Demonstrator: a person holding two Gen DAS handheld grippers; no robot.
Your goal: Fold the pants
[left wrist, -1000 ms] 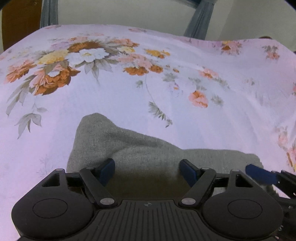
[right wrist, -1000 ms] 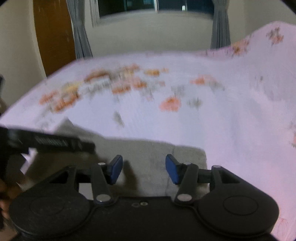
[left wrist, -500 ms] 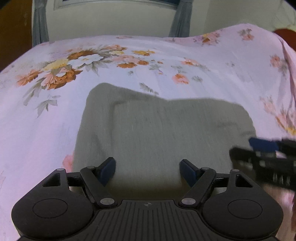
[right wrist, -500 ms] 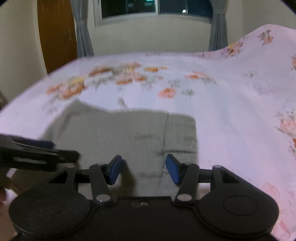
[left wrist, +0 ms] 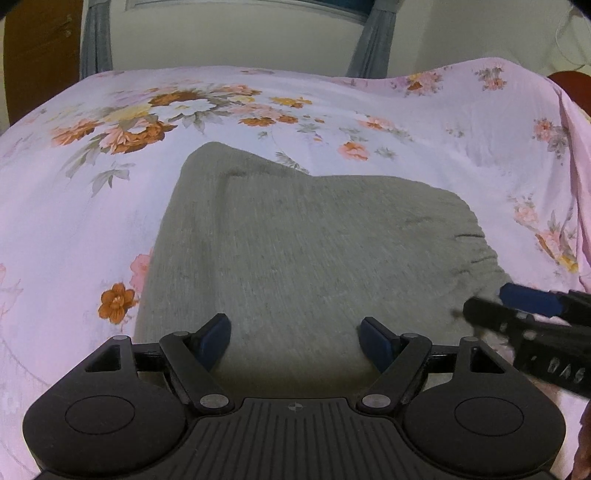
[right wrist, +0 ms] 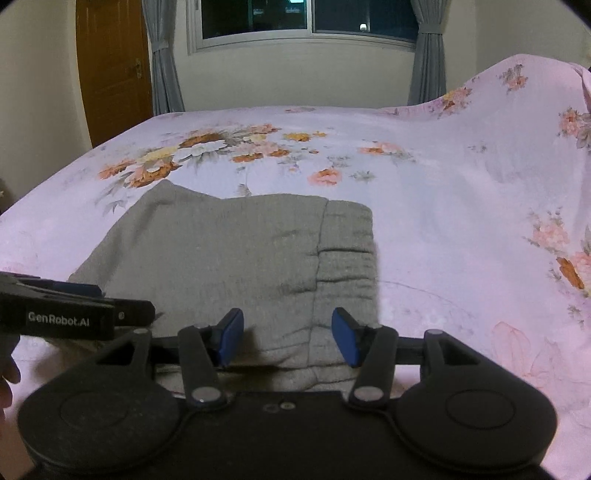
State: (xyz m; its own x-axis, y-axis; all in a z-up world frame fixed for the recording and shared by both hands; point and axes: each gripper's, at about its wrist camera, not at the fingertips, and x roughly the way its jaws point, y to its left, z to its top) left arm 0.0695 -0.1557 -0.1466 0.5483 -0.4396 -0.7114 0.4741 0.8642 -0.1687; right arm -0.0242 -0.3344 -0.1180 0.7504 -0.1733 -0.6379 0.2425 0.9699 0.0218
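**Folded grey pants on floral bed; both grippers spread and empty**

The folded grey knit pants (left wrist: pixel 306 251) lie flat on the pink floral bedsheet (left wrist: pixel 110 206), in the near half of the bed. In the right wrist view the same garment (right wrist: pixel 229 254) shows a ribbed elastic waistband (right wrist: pixel 347 251) along its right side, ending in a straight right edge. The far edge runs roughly level, rising to a rounded corner at the far left. The left edge slants outward toward the viewer. The near edge is hidden beneath both tools.

The left gripper (left wrist: pixel 295 338) is held above the near part of the pants, its blue-padded fingers (left wrist: pixel 216 336) spread wide with only cloth visible between them; nothing is gripped. The right gripper (right wrist: pixel 288 338) is held over the waistband end, its fingers (right wrist: pixel 231 334) likewise parted, holding nothing. Whether either tool touches the fabric cannot be determined.

Each tool appears in the other's view: the right gripper enters from the right edge of the left wrist view at (left wrist: pixel 532 302), blurred, and the left gripper from the left edge of the right wrist view at (right wrist: pixel 96 299), near the garment's left edge.

Bare sheet surrounds the pants on the left, far and right sides. The sheet rises over a raised form at far right (right wrist: pixel 517 96). Beyond the bed stand a brown wooden door (right wrist: pixel 110 66), grey curtains (right wrist: pixel 162 55) and a dark window (right wrist: pixel 306 16).
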